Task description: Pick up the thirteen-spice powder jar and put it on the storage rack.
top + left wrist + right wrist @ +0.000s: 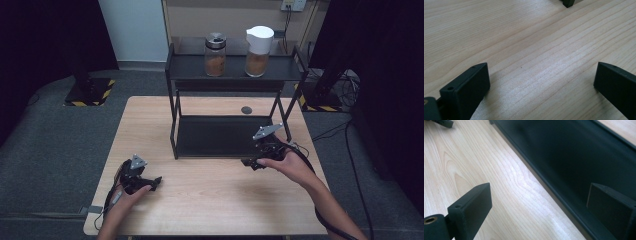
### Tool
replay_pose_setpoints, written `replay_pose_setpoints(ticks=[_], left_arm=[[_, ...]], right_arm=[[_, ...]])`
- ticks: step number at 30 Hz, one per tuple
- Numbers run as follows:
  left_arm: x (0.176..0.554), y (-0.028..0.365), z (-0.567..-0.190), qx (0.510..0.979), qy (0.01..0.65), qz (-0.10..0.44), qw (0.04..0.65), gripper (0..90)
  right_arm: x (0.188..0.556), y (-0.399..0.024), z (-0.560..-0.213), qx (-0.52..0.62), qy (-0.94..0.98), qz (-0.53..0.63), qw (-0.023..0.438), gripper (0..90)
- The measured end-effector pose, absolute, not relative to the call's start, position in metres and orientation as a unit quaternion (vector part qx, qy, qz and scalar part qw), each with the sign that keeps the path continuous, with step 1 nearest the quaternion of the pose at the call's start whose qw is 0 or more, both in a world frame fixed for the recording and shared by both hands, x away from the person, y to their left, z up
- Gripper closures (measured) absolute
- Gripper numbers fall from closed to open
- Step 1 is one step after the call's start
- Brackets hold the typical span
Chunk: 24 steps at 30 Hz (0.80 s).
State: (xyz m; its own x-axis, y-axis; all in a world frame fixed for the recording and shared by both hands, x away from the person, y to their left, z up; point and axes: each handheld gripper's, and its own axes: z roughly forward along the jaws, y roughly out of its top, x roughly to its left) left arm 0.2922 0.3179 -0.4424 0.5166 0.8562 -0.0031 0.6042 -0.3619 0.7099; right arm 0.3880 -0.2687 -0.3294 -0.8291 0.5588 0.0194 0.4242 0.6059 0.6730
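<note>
A black two-tier rack (pixel 190 65) stands at the back middle of the wooden table (pixel 210 195). On its top shelf are a glass jar with a dark lid (pixel 215 55) and a glass jar with a white lid (pixel 258 51), both holding brown contents. My left gripper (pixel 156 183) rests low over the table at the front left, open, with bare wood between its jaws (pixel 541 75). My right gripper (pixel 250 162) hovers at the front right corner of the rack's lower shelf (pixel 579 162), open and empty, one jaw over wood, the other over the shelf.
A small dark round disc (pixel 246 110) lies on the table behind the rack's lower shelf. Cables trail from both grippers off the table's front and right. Black stands with striped bases (pixel 90 92) flank the table on the grey floor.
</note>
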Motion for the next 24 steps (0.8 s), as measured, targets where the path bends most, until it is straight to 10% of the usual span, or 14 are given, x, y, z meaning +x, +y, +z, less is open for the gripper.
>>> replay_pose_setpoints(ticks=[24], left_arm=[[0.292, 0.318, -0.442, 0.803, 0.455, 0.188, 0.335, 0.0]], right_arm=[[0.372, -0.284, -0.372, 0.283, 0.883, 0.363, 0.093, 6.8]])
